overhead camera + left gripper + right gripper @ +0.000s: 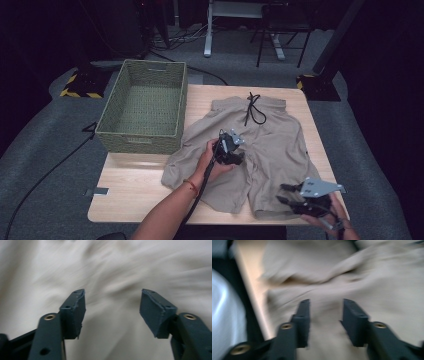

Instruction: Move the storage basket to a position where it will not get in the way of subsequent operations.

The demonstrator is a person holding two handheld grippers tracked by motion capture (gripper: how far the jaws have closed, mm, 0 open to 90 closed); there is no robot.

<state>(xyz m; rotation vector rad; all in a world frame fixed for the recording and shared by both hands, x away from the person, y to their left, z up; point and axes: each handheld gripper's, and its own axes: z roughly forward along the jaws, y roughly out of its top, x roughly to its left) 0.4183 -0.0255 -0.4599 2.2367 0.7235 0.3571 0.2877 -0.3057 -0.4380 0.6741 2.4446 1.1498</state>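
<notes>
Shorts (pixel 260 145) lie spread beneath both tongs, left (pixel 231 149) and right (pixel 295 200), each gaping apart.

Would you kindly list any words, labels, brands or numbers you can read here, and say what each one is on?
No readable text anywhere.
Shorts: no print or label visible.
Woven basket: a pale tag on its near wall, too small to read.
Yellow-and-black striped blocks on the floor: hazard stripes, no words.

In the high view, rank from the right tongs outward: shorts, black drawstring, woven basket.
From the right tongs:
1. Shorts: their near hem lies right beside the tongs.
2. Black drawstring: at the waistband, far side.
3. Woven basket: far left of the table.
</notes>
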